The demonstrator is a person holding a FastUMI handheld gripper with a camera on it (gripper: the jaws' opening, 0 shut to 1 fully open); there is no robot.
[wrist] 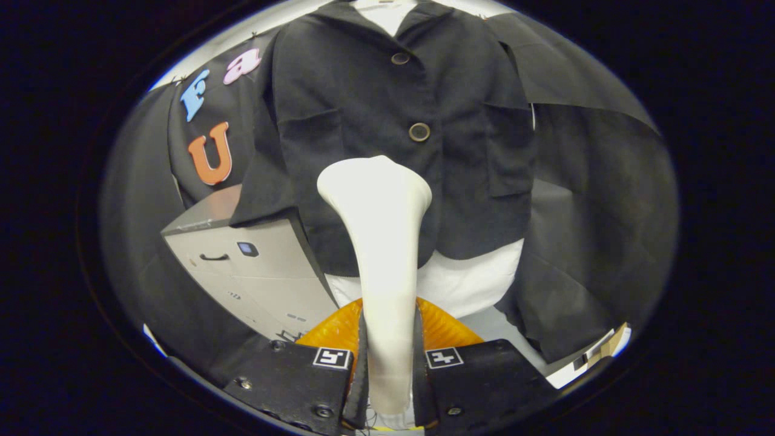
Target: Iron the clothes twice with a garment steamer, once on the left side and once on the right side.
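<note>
Hanging beyond the fingers, one black jacket (387,121) shows two buttons (419,131) over one white garment (466,281). One cream steamer (381,242) points at its middle, handle clamped by the gripper (390,357), both fingers pressing its sides.

Grey cabinet (242,254) crowds jacket (387,121) left; right side open.

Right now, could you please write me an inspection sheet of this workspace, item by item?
Surface: nothing seen.
Job's things: white steamer upright, its wide head before the dark jacket, below the lower button; jacket hangs over a white garment.
Clutter: orange ribbed thing behind the fingers.
Claw: shut on the steamer's handle, both fingers pressing.
Cables: nothing seen.
Surroundings: grey cabinet beside the jacket; black cloth wall.
</note>
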